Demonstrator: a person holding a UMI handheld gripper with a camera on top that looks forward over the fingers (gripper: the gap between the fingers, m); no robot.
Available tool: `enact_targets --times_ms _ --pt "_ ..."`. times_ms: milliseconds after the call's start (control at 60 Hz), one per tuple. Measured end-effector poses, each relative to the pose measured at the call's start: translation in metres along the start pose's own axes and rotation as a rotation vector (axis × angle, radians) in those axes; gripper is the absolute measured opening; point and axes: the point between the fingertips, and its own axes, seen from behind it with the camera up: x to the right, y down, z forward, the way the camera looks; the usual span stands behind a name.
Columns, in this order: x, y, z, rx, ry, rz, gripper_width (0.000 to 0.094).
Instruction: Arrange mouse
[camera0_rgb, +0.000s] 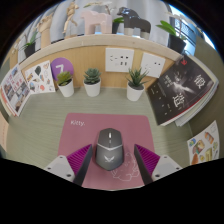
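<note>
A grey mouse with a pale emblem lies on a pink mouse mat marked "Kitty" on the pale green desk. My gripper is low over the mat, and the rear of the mouse stands between its fingers. The left finger lies close to the mouse's side. The right finger stands a little off it with a gap. The fingers are open and the mouse rests on the mat.
Three small potted plants stand in a row beyond the mat, before a wooden ledge with wall sockets. A dark magazine leans at the right, leaflets at the left, and a printed sheet lies near the right.
</note>
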Motion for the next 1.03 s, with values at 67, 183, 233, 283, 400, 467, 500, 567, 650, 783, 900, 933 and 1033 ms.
enact_targets --times_ms 67,183,233,283,400,467,500,567,650,783,900,933,1033 --pt "-0.001 -0.009 -0.019 0.017 0.001 -0.019 0.0872" --pt "-0.009 -0.044 -0.079 0.119 -0.043 0.014 0.0872" --pt "-0.012 -0.060 -0.113 0.170 -0.049 0.007 0.0871" --pt "-0.015 -0.072 -0.148 0.212 -0.062 0.001 0.0871" --pt "-0.021 -0.088 -0.226 0.305 -0.087 -0.006 0.0870" --pt "-0.024 -0.086 -0.263 0.340 -0.098 -0.016 0.0872" --pt "-0.025 -0.083 -0.278 0.352 -0.101 -0.020 0.0870" --pt "-0.027 -0.074 -0.304 0.370 -0.108 -0.021 0.0868" --pt "-0.030 -0.061 -0.328 0.383 -0.116 -0.020 0.0869" --pt "-0.027 -0.034 -0.343 0.360 -0.083 -0.061 0.0867" --pt "-0.035 -0.018 -0.350 0.352 -0.061 -0.066 0.0869" --pt "-0.041 -0.014 -0.352 0.349 -0.064 -0.056 0.0869" --pt "-0.053 -0.007 -0.355 0.352 -0.052 -0.024 0.0870"
